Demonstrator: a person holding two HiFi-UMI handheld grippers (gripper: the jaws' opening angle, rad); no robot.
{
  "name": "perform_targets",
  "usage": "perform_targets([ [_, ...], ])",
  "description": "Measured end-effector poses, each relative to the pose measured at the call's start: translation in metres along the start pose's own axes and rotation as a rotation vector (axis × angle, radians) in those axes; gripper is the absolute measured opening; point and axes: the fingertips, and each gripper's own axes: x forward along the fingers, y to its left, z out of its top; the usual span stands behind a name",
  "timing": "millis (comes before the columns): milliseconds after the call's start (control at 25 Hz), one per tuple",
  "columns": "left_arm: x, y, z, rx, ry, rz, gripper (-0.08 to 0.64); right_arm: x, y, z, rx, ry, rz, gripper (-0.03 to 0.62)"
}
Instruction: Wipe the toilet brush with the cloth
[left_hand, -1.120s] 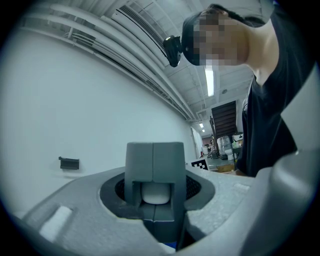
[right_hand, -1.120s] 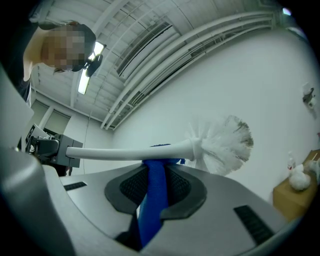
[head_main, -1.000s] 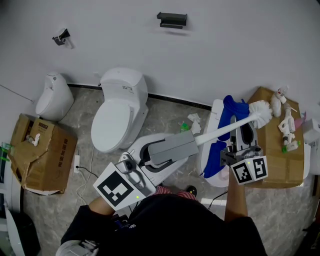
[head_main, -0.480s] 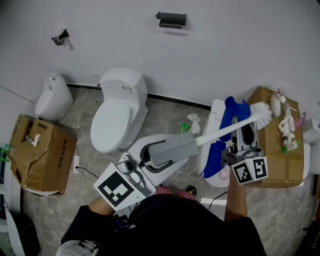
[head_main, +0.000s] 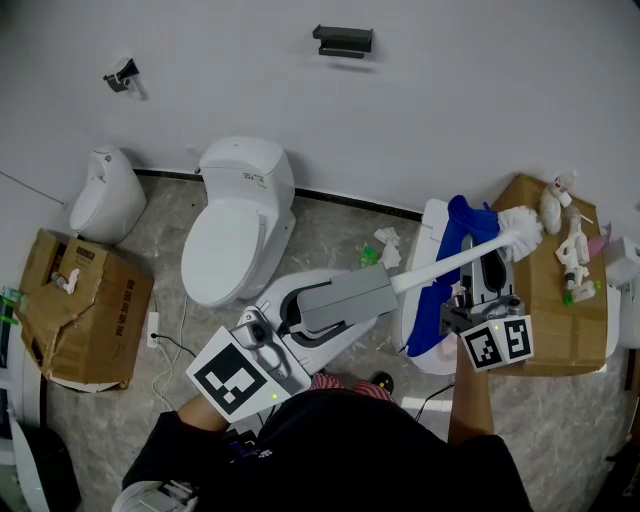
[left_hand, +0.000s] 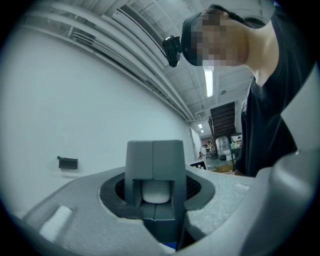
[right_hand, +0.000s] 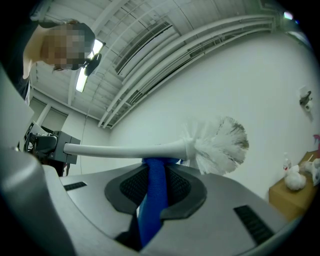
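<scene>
- The left tool (left_hand: 154, 197) is clamping on the grey handle block (left_hand: 154, 167) of the toilet brush (head_main: 455, 260) and holding the brush roughly level above the floor (head_main: 330, 225).
- The brush's white shaft is reaching across to the person's right. Its bristle head (right_hand: 220, 145) is hanging in the air beside the cardboard box (head_main: 545, 300), where small bottles are standing.
- The right tool (right_hand: 152, 192) is pinching the cloth (right_hand: 154, 180), a blue strip squeezed between its jaws.
- From that grip the cloth is rising to the underside of the shaft and touching it just behind the bristles (the head view shows more blue above the shaft too).
- The cloth seems to be wrapping round the shaft there, though neither view is making that plain.
- A loose end of the cloth is hanging down below the right tool, over a white fixture.
- A white toilet (head_main: 235, 220) is standing against the wall, well apart from the brush. A second, torn cardboard box (head_main: 75, 300) is sitting at the far left.
</scene>
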Motion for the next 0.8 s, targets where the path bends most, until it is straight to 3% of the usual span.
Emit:
perform_targets([
  [800,0.001,-0.003,0.002,0.014,0.001,0.002,0.164,-0.003,0.015,-0.015,0.011,0.058,0.025,0.069],
])
